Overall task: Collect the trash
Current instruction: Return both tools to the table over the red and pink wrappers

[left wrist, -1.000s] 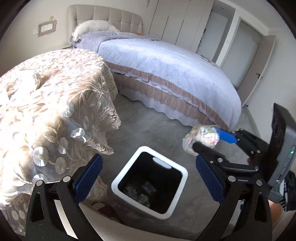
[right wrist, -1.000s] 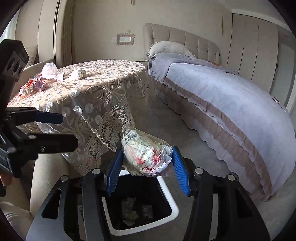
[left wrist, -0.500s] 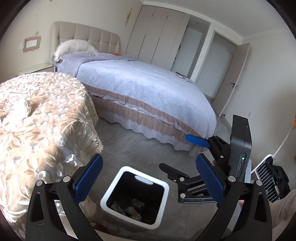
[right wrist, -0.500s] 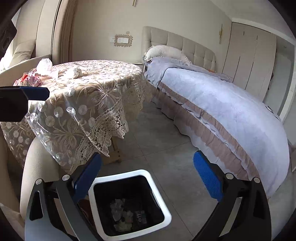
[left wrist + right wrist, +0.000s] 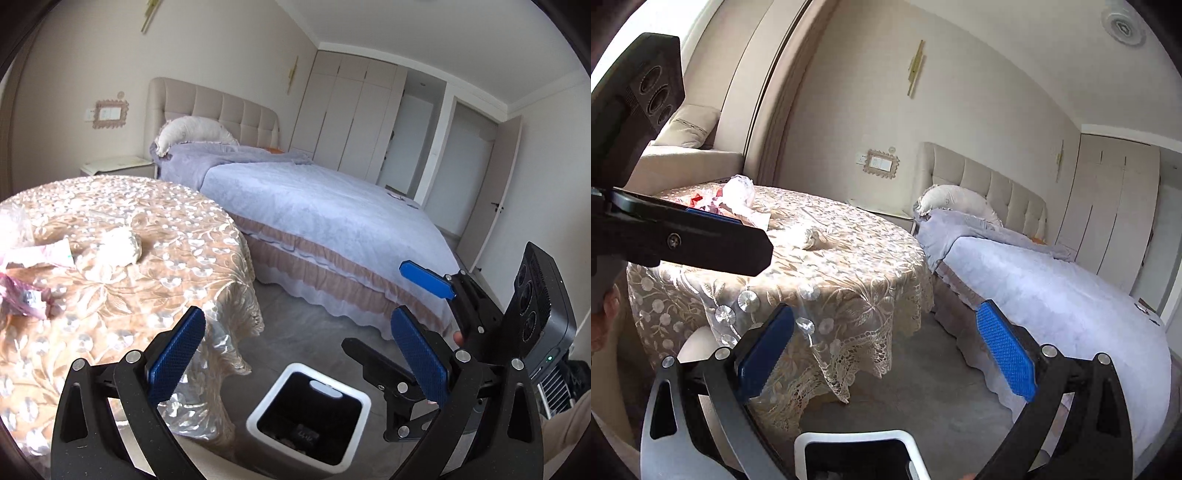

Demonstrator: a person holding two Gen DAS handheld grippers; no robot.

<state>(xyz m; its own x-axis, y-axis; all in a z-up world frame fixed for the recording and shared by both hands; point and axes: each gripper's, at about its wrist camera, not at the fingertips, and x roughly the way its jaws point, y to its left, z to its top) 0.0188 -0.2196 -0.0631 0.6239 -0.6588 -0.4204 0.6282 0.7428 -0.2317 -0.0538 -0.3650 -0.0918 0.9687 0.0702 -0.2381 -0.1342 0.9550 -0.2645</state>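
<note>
A white-rimmed black bin (image 5: 309, 416) stands on the floor beside the round lace-covered table (image 5: 110, 280); trash lies inside it. It also shows at the bottom of the right wrist view (image 5: 857, 456). My left gripper (image 5: 295, 354) is open and empty above the bin and the table edge. My right gripper (image 5: 886, 350) is open and empty above the bin; it also appears in the left wrist view (image 5: 388, 314). On the table lie a crumpled white wad (image 5: 118, 247), pink wrappers (image 5: 26, 291) and a white bag (image 5: 738, 192).
A bed with a lilac cover (image 5: 325, 214) stands to the right of the table. A bedside cabinet (image 5: 118, 166) is behind it. Wardrobes (image 5: 347, 118) line the far wall. A beige armchair (image 5: 687, 147) stands behind the table.
My right gripper opened and dropped the wrapped trash bundle into the bin. Both grippers then rose and tilted up toward the table top.
</note>
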